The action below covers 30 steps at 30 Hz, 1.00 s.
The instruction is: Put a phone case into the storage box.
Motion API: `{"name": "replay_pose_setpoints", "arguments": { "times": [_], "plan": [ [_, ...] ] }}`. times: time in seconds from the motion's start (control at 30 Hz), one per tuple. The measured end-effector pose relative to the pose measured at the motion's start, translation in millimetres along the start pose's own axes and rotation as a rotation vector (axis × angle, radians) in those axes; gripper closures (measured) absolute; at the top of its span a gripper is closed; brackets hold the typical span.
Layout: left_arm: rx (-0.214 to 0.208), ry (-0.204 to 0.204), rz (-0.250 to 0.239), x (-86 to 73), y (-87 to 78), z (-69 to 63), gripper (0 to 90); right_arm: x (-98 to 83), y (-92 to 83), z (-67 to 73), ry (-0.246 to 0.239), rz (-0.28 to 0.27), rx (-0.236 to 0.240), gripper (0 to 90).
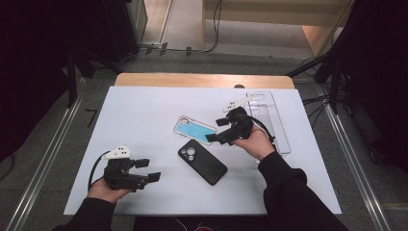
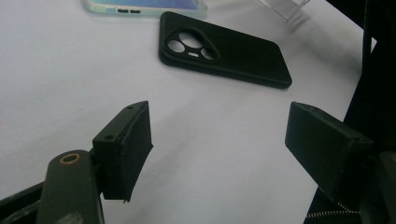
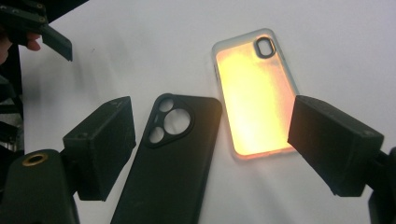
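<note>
Clear phone case (image 1: 194,130) flat at centre of white tabletop (image 1: 144,115), black phone case (image 1: 202,161) just below it. Right hand-held gripper (image 1: 216,130) at clear case's right end, jaws apart, empty; left hand-held gripper (image 1: 148,170) lower left, jaws apart, idle. Approach step, likely; next calls for straddling one case edge before closing.
</note>
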State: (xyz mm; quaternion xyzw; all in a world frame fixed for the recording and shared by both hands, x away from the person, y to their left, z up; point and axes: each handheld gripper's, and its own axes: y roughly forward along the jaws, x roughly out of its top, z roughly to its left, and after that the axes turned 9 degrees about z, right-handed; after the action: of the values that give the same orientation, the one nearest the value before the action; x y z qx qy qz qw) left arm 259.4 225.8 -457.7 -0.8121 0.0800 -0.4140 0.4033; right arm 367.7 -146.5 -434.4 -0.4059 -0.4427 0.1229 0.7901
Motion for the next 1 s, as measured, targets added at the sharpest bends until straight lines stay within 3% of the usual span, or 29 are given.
{"name": "replay_pose_setpoints", "arguments": {
  "times": [0.43, 0.73, 0.83, 0.9, 1.0],
  "plan": [
    [-0.006, -0.001, 0.003, -0.3, 0.1, 0.9, 23.2, 21.9, 26.5, -12.3, -0.034, 0.017, -0.004, 13.1],
    [-0.009, 0.000, 0.003, -0.2, 0.1, 0.9, 23.2, 32.3, 38.4, -30.9, -0.006, 0.041, -0.007, 13.1],
    [-0.011, 0.000, 0.004, -0.3, -0.1, 1.3, 23.2, 34.8, 41.5, -34.1, 0.003, 0.023, 0.002, 9.4],
    [-0.011, -0.001, 0.004, -0.2, 0.0, 1.4, 23.2, 37.9, 44.9, -34.1, -0.022, 0.011, -0.007, 0.0],
    [-0.011, -0.001, 0.001, -0.2, 0.1, 1.1, 23.2, 38.0, 48.4, -34.2, -0.053, 0.015, -0.022, 0.0]
  ]
}}
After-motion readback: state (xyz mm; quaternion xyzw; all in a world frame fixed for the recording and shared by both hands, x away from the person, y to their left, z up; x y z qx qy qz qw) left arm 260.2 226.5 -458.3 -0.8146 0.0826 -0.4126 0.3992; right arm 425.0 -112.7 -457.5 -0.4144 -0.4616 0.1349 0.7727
